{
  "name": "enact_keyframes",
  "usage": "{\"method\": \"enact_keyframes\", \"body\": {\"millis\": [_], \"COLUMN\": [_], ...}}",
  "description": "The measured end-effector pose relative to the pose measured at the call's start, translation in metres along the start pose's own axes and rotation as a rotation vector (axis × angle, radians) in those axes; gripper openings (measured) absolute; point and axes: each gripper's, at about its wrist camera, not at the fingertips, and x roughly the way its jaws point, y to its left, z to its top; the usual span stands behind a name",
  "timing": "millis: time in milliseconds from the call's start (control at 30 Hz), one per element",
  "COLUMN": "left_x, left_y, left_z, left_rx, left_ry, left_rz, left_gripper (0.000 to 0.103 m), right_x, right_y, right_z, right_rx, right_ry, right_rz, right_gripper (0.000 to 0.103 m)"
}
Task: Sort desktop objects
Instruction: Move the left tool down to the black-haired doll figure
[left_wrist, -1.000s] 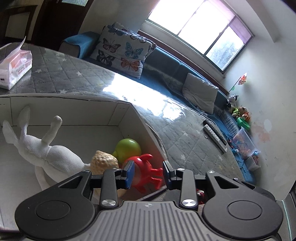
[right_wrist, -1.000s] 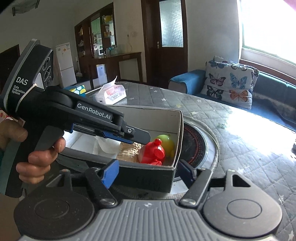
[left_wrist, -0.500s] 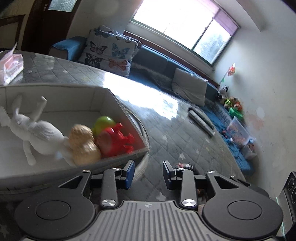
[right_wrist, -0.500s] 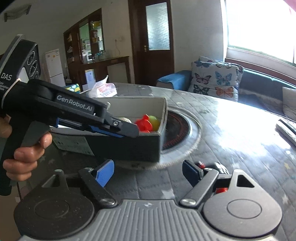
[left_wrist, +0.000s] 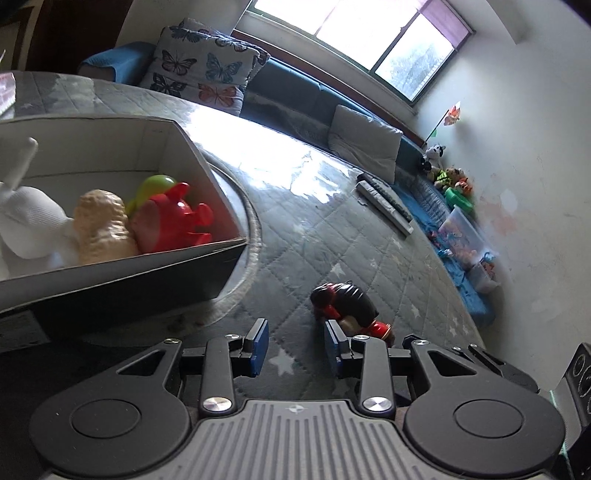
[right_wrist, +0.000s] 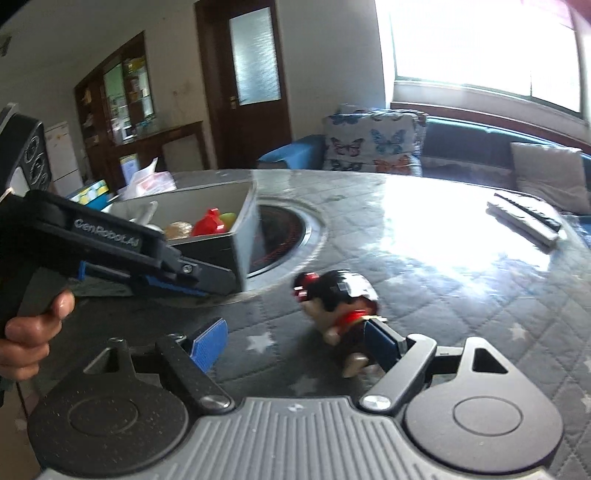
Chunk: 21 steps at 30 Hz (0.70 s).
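Note:
A small doll (left_wrist: 345, 301) with black hair and red clothes lies on the grey quilted table cover. My left gripper (left_wrist: 295, 343) hangs low over the table just left of it, open, with only cloth between its blue pads. The doll's lower half is hidden behind the right finger (left_wrist: 334, 350). In the right wrist view the doll (right_wrist: 336, 295) lies ahead of my right gripper (right_wrist: 295, 338), close to its right finger; those jaws stand wide open and do not touch it. The grey box (left_wrist: 129, 291) holds a red toy (left_wrist: 173, 221), a beige toy (left_wrist: 99, 225), a green ball (left_wrist: 155, 184) and a white plush (left_wrist: 29, 221).
A round dark inset (right_wrist: 280, 236) sits in the table beside the box (right_wrist: 242, 240). Two remote controls (right_wrist: 524, 218) lie near the far edge. A tissue pack (right_wrist: 147, 181) stands behind the box. A person's hand (right_wrist: 33, 332) grips the left tool. A sofa with cushions runs beyond the table.
Both grippers have drawn back from the box and come down toward the doll, which has come into both views. The right jaws have spread wider. The left jaws kept their gap.

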Motion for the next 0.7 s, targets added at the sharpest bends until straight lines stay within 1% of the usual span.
{"method": "enact_keyframes", "body": {"millis": [200,267,367,467,533,700], "left_x": [0.02,0.027,0.036,0.044,0.049,0.06], "left_y": [0.003,0.004,0.003,0.004,0.005,0.007], "left_z": [0.007,0.01,0.014,0.017,0.018,0.018], "left_rx": [-0.088,-0.112,-0.144,-0.178,-0.198,-0.236], "left_ry": [0.02,0.022,0.028,0.033,0.037,0.051], "left_rz": [-0.044,-0.054,-0.071,-0.091,-0.098,-0.105], "left_gripper": [0.036,0.036,0.036,0.036,0.036,0.036], "right_x": [0.01,0.016,0.024,0.032,0.036,0.046], "right_y": [-0.02,-0.026,-0.032,-0.036,-0.037,-0.041], "right_z": [0.002,0.004,0.006,0.007,0.008,0.009], "right_rx": [0.009,0.01,0.016,0.018,0.019,0.022], "right_ry": [0.008,0.021,0.044,0.066,0.079,0.101], "right_rz": [-0.043,-0.043,-0.022,-0.001,0.011,0.032], "right_gripper": [0.083,0.083,0.082,0.078,0.074,0.067]}}
